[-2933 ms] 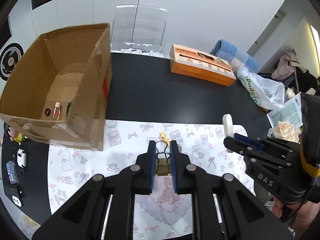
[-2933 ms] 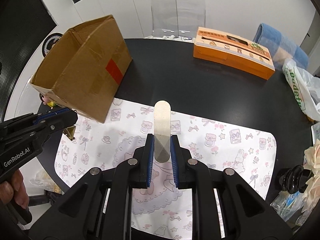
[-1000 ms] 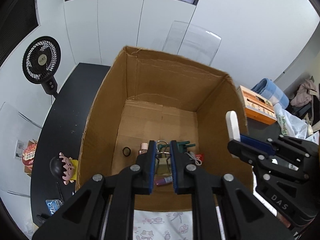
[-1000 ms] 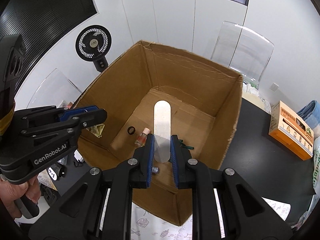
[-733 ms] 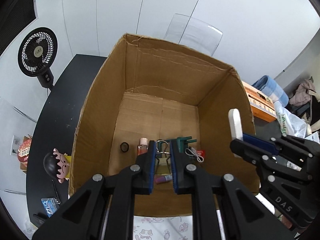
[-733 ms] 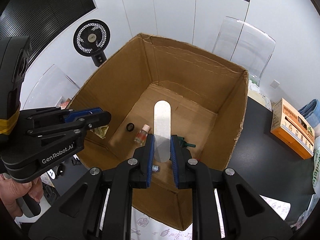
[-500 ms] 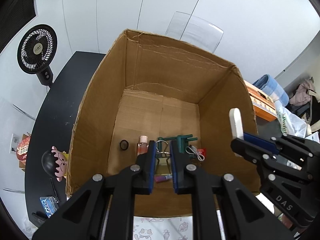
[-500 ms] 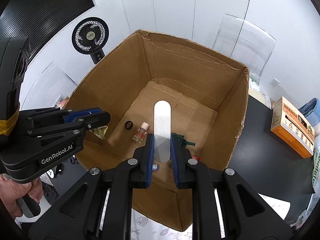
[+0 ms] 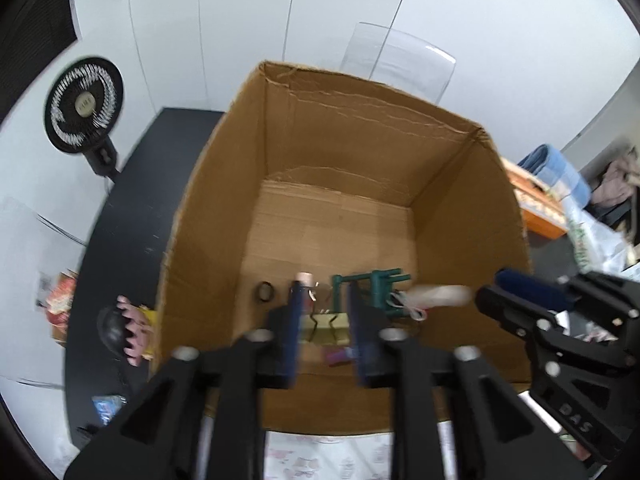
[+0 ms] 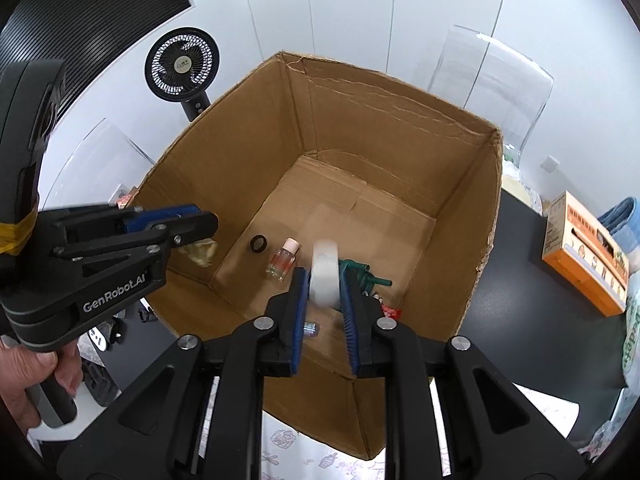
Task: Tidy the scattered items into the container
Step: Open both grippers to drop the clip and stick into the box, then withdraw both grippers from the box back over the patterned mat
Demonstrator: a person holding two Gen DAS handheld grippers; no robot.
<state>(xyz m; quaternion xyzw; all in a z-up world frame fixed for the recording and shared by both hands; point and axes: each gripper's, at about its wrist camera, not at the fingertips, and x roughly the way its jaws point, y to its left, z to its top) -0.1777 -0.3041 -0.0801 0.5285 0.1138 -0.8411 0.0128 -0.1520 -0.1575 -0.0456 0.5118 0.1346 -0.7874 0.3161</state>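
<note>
Hovered both grippers over cardboard box (image 10: 460, 208); left gripper (image 9: 325, 322), jaws just opening, partly apart w/ yellow binder clip (image 9: 322, 326) loose between pads, likely dropping; right gripper (image 10: 325, 300) likewise just opening, white flat stick (image 10: 325, 276) blurred, slipping out; judged both items light, stiff, not fragile; clip best pinched by body, stick at mid-length.

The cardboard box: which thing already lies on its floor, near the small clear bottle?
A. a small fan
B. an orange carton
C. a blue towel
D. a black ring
D. In the right wrist view a black ring lies on the floor of the cardboard box, just left of the small clear bottle; the other three things stand outside the box.
</note>
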